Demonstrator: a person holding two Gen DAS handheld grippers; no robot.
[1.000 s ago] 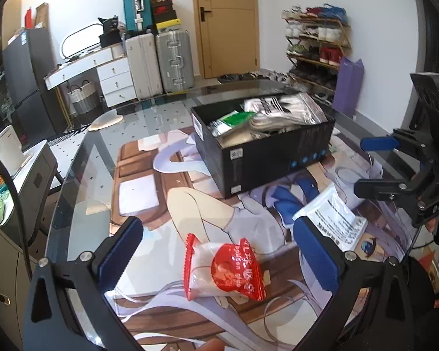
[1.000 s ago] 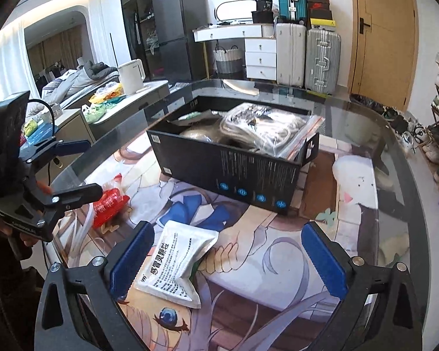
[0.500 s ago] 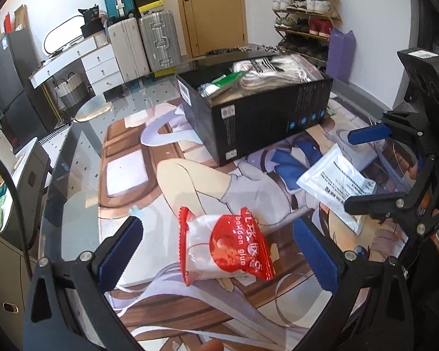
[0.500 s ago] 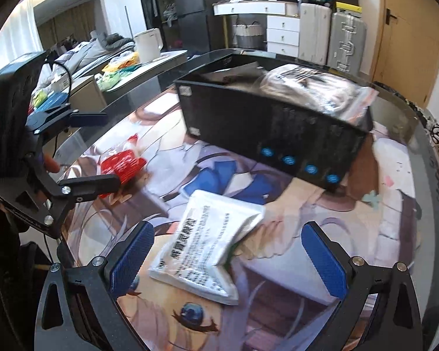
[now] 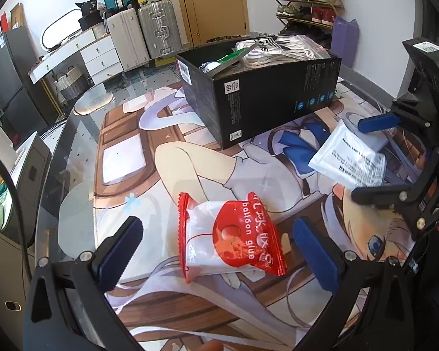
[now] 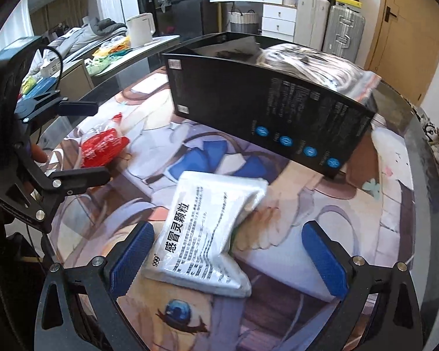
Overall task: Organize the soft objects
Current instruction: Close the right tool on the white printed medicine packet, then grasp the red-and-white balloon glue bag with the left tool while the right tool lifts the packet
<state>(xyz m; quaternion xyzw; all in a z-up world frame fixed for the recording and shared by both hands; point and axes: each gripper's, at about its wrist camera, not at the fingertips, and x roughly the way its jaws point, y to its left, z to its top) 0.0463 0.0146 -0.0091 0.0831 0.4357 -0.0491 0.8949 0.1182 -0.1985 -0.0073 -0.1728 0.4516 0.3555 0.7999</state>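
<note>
1. At the left side of the table (image 5: 73, 152), the left gripper (image 5: 216, 245) hung low over the red-and-white packet (image 5: 231, 239), its blue pads spread wide with the packet lying between them and neither pad touching it. It held nothing.
2. That packet looked puffy and slick. My guess was that a pinch on the inflated middle could squeeze it out sideways, or catch only the crimped red edge and let it dangle and drop on the way to the box.
3. Toward the middle of the table, the white sachet (image 6: 202, 231) lay flat on the printed mat (image 6: 292, 234), its far corner curled up, well short of the box.
4. The right gripper (image 6: 228, 257) stood over it with jaws fully apart, the left pad just beside the sachet's near edge, the right pad well clear. It gripped nothing either.
5. A flat, limp sachet offers little to bite. Closing from above might only slide the pads over the film or crumple it, I judged.
6. At the far side sat the black box (image 5: 266, 99), already heaped with bagged soft goods (image 5: 281, 46) rising above its rim. Anything added on top might slide off, or nudge the clear bag over the edge.
7. The two grippers worked close together, so they risked knocking one another.
</note>
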